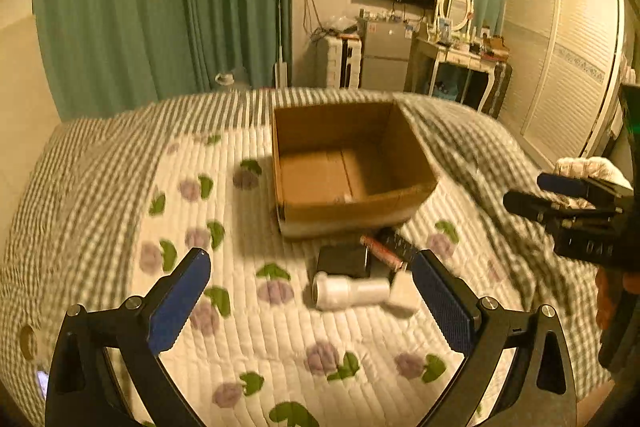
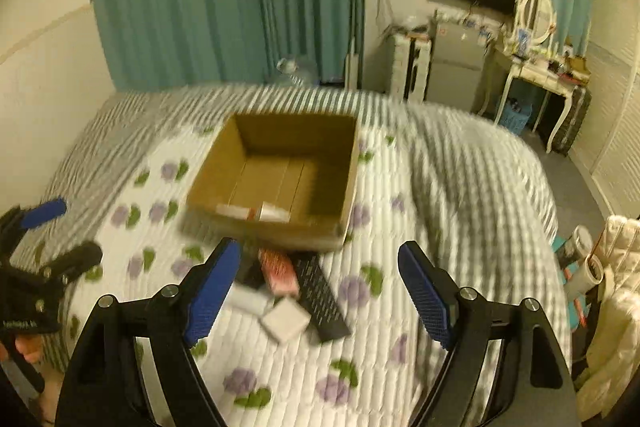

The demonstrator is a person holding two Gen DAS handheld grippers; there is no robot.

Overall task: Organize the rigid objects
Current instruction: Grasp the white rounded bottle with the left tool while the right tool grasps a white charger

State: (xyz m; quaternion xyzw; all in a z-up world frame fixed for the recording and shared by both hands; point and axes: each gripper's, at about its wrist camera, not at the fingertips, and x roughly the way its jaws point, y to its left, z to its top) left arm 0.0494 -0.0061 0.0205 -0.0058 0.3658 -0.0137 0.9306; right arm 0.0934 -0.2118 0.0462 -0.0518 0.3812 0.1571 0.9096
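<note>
An open cardboard box [image 1: 352, 211] [image 2: 276, 227] stands on the bed, with a few small white items [image 2: 252, 213] on its floor. In front of it lie a white bottle [image 1: 350, 291], a black case [image 1: 344, 261], a red packet [image 1: 380, 251] [image 2: 278, 271], a black remote [image 2: 322, 293] [image 1: 400, 245] and a white block [image 2: 286, 319]. My left gripper [image 1: 312, 291] is open and empty above the bottle. My right gripper [image 2: 318, 287] is open and empty above the remote and the block. Each gripper also shows in the other's view, the right [image 1: 524, 193] and the left [image 2: 76, 231].
The bed carries a white quilt with purple flowers [image 1: 276, 327] over a grey checked cover [image 1: 480, 155]. Green curtains [image 1: 160, 7], a small fridge [image 1: 386, 55], a dressing table [image 1: 460, 63] and a wardrobe [image 1: 568, 67] stand beyond the bed.
</note>
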